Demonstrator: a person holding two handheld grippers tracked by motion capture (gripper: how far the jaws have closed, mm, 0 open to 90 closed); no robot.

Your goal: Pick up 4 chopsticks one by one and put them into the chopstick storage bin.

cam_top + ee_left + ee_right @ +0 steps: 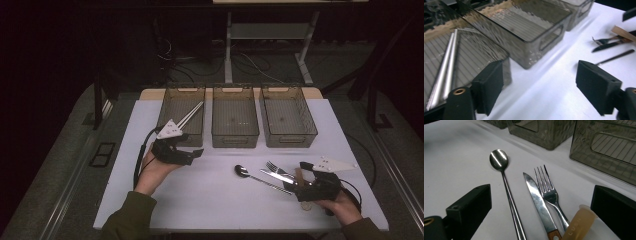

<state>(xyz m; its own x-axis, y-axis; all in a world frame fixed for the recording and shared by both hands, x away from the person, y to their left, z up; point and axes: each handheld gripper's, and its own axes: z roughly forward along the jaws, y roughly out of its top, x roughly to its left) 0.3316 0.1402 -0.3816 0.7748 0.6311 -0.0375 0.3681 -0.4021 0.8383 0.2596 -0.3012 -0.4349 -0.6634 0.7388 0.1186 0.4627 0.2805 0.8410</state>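
White bench point(210, 200) with three bins was noted; chopsticks point(191, 114) already lay in the left bin point(176, 90). Left gripper point(192, 154) jaws stood wide, empty. Spoon point(250, 175), knife point(275, 176) and fork point(276, 168) remained unsorted before the right gripper point(304, 175), jaws agape, nothing held.

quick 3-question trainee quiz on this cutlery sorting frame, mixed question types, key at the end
1. True or false: the pair of metal chopsticks lies in the leftmost of the three smoky transparent plastic bins.
2. Which piece lies farthest left on the white table? A) long-handled steel spoon B) steel fork C) wood-handled table knife
3. Fill in: the left gripper has its jaws ____, with nothing between them.

Key: 1 true; 2 A; 3 open
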